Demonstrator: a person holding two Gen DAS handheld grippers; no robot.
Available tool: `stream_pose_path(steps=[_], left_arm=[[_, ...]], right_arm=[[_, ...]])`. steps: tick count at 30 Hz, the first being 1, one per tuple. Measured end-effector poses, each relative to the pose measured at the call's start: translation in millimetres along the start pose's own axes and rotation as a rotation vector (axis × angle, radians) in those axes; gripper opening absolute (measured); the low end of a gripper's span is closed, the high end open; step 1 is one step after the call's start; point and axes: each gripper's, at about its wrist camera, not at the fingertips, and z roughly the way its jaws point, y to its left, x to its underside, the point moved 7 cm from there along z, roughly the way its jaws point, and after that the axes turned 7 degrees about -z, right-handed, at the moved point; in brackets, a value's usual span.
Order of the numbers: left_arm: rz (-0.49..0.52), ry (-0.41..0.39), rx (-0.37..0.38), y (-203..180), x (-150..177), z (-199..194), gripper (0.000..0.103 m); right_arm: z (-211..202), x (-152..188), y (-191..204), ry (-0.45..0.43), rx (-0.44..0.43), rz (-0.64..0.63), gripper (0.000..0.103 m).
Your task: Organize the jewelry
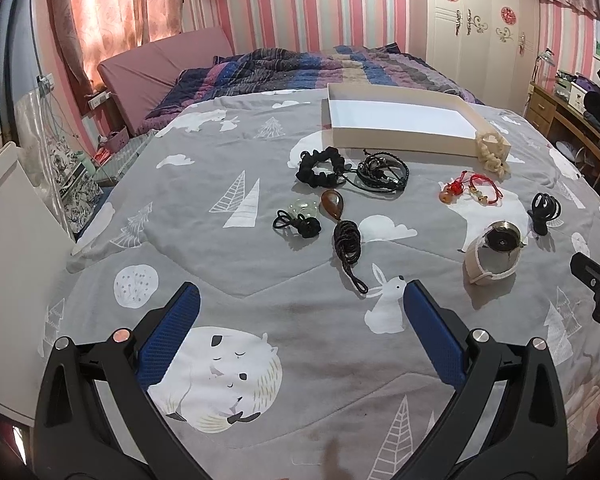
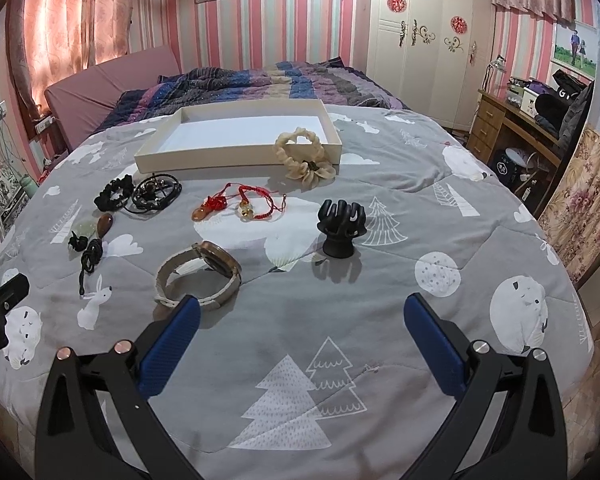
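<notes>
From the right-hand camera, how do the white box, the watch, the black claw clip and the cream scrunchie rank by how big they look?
Largest to smallest as they look:
1. white box, by far
2. watch
3. cream scrunchie and black claw clip: too close to call.
The watch lies nearest the camera, which may flatter it against the farther scrunchie.

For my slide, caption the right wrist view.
Open right gripper above a grey bedspread, facing a watch, black claw clip and empty white box.
</notes>
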Motion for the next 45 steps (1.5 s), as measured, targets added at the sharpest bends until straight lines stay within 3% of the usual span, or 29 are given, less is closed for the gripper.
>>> stream_pose_path(steps=[45], left_arm=[[0.012,0.013,0.003,-5.3,-2.1,8.0,0.100]], right_arm=[[6.3,-0.8,-0.8,0.005,0.009,0.012,0.102]])
